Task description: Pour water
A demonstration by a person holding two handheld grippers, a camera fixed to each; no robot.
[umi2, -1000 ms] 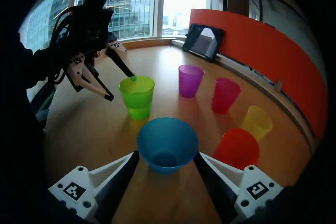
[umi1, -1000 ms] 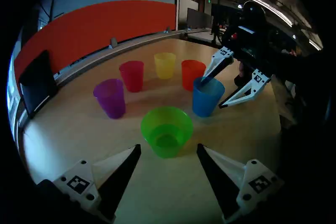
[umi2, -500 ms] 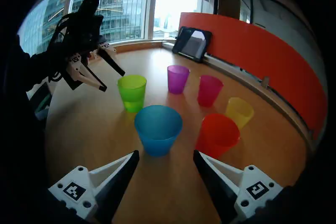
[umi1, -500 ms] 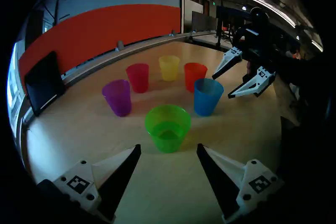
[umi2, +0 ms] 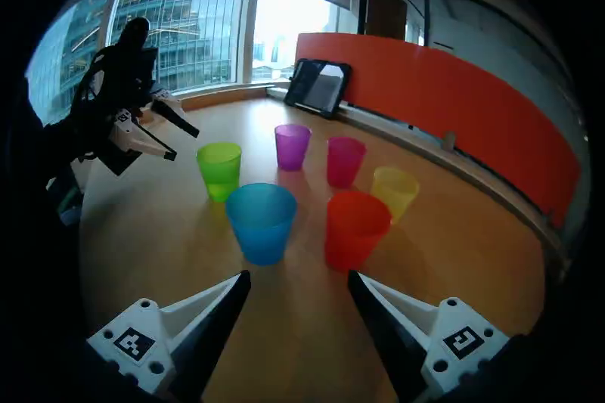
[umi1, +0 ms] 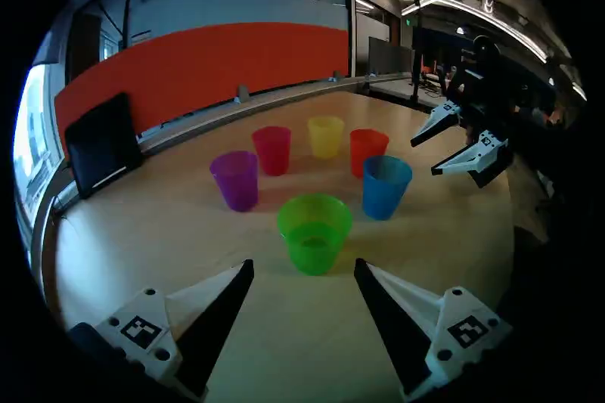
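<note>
Left gripper view: green cup (umi1: 313, 235) at 12 o'clock, just beyond the tips of wide-open, empty left gripper (umi1: 302, 265), perhaps a little water inside.
Right gripper view: blue cup (umi2: 261, 223) at 11 o'clock, near right gripper (umi2: 297, 276), spread wide, holding nothing.

No readable text, brand or number; just black-and-white square code markers (umi1: 142, 331) on the jaws.

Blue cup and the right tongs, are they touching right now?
Apart. The left gripper view shows the right tongs open and off to the side of the blue cup, with bare table between them.
</note>
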